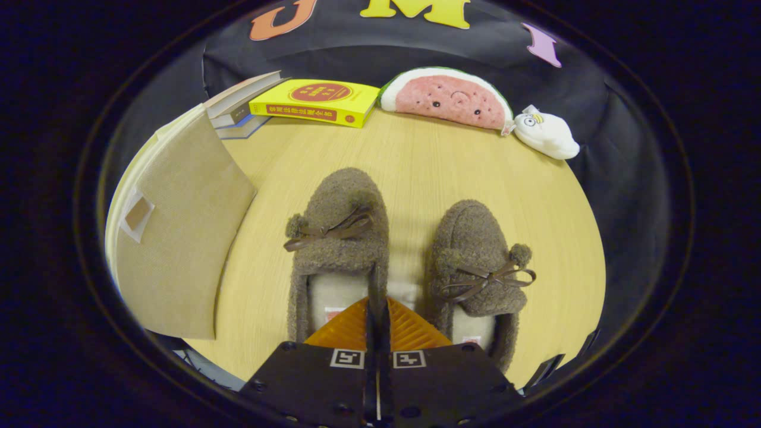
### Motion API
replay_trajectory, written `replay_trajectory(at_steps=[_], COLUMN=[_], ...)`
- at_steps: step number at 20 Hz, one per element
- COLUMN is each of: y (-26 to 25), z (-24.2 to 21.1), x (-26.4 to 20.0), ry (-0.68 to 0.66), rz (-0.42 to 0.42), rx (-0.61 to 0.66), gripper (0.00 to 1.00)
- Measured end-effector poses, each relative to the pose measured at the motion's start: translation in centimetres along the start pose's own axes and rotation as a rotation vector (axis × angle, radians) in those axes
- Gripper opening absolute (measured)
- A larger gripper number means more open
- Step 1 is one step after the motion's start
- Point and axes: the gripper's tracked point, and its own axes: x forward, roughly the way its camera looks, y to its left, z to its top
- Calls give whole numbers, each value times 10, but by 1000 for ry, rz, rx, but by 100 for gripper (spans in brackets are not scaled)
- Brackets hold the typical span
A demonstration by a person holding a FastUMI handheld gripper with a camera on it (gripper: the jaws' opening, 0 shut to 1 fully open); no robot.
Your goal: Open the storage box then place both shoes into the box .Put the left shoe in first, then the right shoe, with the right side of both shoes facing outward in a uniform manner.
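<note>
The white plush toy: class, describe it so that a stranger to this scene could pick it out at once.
Start at the wooden table and look to its far edge, well beyond the two brown shoes and the shut tongs. There a watermelon-slice plush lies, and the white plush toy sits at its end, away from the yellow book. It is small and all white.

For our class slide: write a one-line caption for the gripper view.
Gripper shut on the left slipper's side wall, right slipper alongside, beige storage box nearby.

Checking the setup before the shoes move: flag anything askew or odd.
The two shoes aren't parallel: the right shoe tilts toward the left shoe. The gripper is shut on the left shoe's inner rim. The storage box stands beside them.
</note>
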Motion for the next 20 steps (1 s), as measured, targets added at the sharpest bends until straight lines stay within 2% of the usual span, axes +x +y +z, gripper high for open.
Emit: replay_trajectory(at_steps=[5, 9, 12, 16, 20], y=[5, 15, 25, 54, 96], z=[11, 27, 52, 73, 82], x=[-30, -87, -146, -205, -229], ry=[-59, -143, -259, -363, -410], rz=[31, 67, 66, 66, 87], rx=[66, 114, 132, 129, 135], gripper=[0, 0, 0, 0, 0])
